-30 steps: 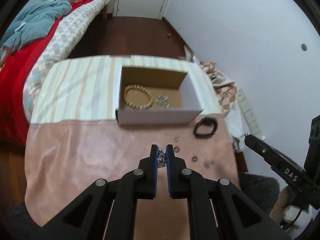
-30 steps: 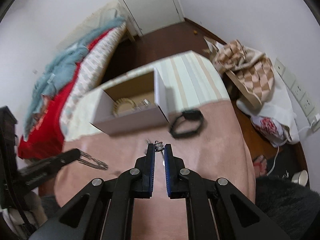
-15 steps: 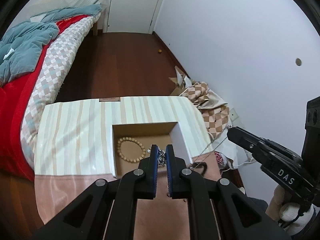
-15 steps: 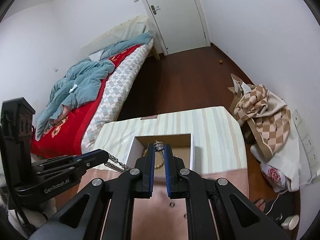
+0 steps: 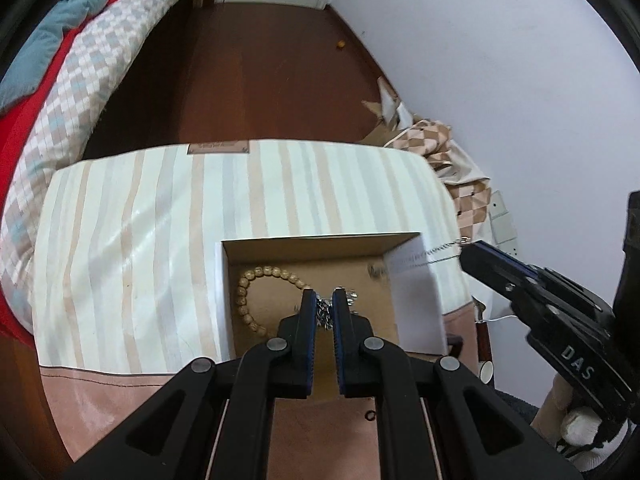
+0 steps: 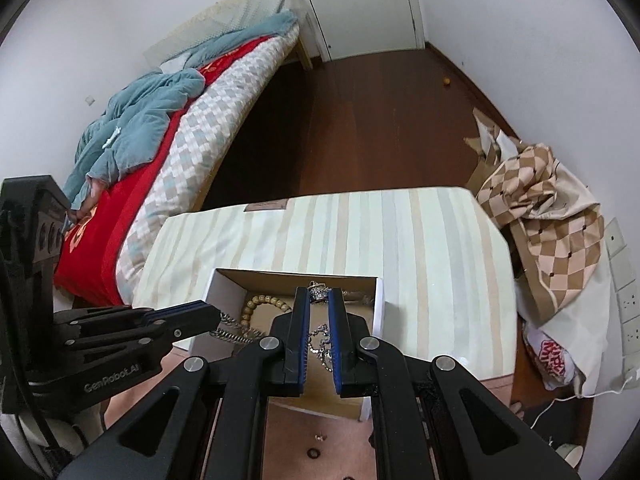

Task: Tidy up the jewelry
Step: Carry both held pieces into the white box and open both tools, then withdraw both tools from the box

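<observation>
A silver chain (image 5: 325, 314) is pinched in my left gripper (image 5: 324, 304), which is shut on it above the open cardboard box (image 5: 320, 239). My right gripper (image 6: 319, 294) is shut on the same chain's other end (image 6: 318, 292), also over the box (image 6: 296, 273); more links (image 6: 326, 344) hang between its fingers. In the left wrist view the right gripper (image 5: 466, 252) stands at the box's right wall with a thin stretch of chain (image 5: 436, 256) at its tip. The left gripper (image 6: 218, 316) shows at the box's left side. A wooden bead bracelet (image 5: 244, 300) lies inside the box.
The table carries a striped cloth (image 5: 160, 220) at the far side and pink cloth (image 5: 100, 400) near me, with small rings (image 6: 312, 453) on the pink part. A bed (image 6: 180, 128) runs along the left. A checked cloth (image 6: 540, 208) and wall sockets (image 6: 624, 296) are at the right.
Both grippers have travelled forward from over the pink cloth to above the box, carrying the chain. The box now sits directly under the fingertips.
</observation>
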### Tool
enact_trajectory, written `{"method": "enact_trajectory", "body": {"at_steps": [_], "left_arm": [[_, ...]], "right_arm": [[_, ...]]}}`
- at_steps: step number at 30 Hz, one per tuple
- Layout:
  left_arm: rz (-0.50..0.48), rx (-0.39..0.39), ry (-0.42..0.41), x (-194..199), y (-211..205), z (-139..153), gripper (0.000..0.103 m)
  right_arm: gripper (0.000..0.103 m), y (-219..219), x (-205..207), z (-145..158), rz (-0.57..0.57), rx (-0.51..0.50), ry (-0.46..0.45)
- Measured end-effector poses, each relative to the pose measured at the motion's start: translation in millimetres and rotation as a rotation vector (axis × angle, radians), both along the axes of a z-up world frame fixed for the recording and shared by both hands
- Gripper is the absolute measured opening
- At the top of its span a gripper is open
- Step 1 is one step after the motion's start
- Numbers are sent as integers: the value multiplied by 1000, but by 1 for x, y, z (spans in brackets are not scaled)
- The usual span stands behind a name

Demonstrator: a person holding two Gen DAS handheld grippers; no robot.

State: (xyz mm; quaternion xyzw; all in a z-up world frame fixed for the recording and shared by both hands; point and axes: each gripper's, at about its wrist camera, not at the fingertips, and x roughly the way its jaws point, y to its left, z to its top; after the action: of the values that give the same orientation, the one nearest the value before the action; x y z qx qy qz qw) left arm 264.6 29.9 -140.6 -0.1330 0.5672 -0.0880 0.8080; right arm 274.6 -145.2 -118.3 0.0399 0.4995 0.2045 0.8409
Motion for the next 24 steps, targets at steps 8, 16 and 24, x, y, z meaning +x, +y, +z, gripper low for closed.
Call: {"method": "enact_trajectory", "body": {"at_steps": [8, 16, 24], "left_arm": [[57, 125, 18, 4, 10, -6, 58], [103, 235, -28, -4, 19, -2, 97], [166, 332, -97, -28, 27, 1, 103]], "right_arm": [[9, 8, 17, -8, 28, 28, 31], [23, 12, 25, -26, 37, -42, 125], [64, -6, 8, -26, -58, -124, 92]]}}
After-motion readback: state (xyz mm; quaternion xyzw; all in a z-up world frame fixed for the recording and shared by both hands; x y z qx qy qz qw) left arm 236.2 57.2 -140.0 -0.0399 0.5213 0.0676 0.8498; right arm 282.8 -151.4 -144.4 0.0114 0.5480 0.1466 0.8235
